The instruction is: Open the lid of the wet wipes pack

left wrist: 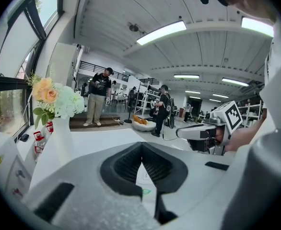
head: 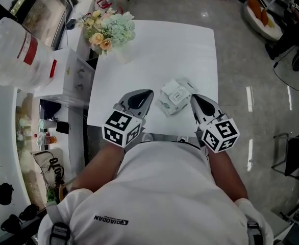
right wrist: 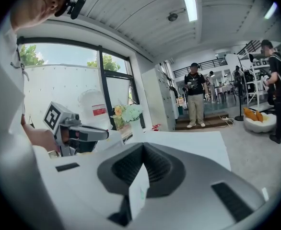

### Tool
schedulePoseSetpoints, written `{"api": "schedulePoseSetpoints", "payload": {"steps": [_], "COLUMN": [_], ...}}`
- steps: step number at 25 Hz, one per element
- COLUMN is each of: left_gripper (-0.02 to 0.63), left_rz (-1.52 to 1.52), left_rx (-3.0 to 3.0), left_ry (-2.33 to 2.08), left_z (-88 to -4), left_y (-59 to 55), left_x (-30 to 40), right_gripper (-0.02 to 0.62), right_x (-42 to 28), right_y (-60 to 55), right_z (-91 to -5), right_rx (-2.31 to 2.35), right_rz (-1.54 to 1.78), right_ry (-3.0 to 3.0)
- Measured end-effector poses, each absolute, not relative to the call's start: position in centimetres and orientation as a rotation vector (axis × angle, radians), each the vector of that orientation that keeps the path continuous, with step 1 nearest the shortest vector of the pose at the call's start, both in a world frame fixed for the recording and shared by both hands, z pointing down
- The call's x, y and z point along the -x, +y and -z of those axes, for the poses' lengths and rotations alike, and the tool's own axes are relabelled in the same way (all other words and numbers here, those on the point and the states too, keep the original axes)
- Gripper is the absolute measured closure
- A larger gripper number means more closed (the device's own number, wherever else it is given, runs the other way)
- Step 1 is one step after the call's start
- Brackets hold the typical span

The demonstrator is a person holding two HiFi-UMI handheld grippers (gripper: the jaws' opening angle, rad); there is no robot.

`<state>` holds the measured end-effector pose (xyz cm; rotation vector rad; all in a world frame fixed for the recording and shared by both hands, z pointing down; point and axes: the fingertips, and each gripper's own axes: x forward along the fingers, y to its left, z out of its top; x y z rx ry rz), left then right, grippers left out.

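Note:
The wet wipes pack point(head: 175, 97) lies on the white table point(head: 165, 50) near its front edge, pale green and white, with its white square lid point(head: 178, 92) lying flat on top. My left gripper point(head: 149, 93) points at the pack from the left, a little short of it, with its jaws shut and nothing in them. My right gripper point(head: 194, 97) is shut at the pack's right corner; whether it touches I cannot tell. In the left gripper view my own jaws point(left wrist: 141, 152) hide the pack, and the right gripper point(left wrist: 207, 131) shows beyond. In the right gripper view the jaws point(right wrist: 142, 147) meet at the tips.
A vase of flowers point(head: 110, 30) stands at the table's far left corner. A white cabinet point(head: 70, 75) and a large clear bottle point(head: 17, 50) are to the table's left. People stand far off across the room point(left wrist: 99, 99) point(right wrist: 195, 99). The table's front edge is close below the grippers.

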<state>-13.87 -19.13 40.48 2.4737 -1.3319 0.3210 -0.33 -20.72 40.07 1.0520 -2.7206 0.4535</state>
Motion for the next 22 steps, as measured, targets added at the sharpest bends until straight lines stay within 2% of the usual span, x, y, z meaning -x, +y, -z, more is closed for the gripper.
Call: {"api": "schedulePoseSetpoints", "payload": {"steps": [22], "left_gripper": [0.600], "left_rz": [-0.344], "left_rx": [-2.494], "left_ry": [-1.337], "left_z": [-39.89], "left_y": [-18.42], "left_x": [13.18], "right_gripper": [0.591], "right_x": [-0.20], "right_y": [-20.25], "right_z": [-39.98], "right_rx": [-1.056], "right_rz": [-0.446], "right_ry": [-2.724]}}
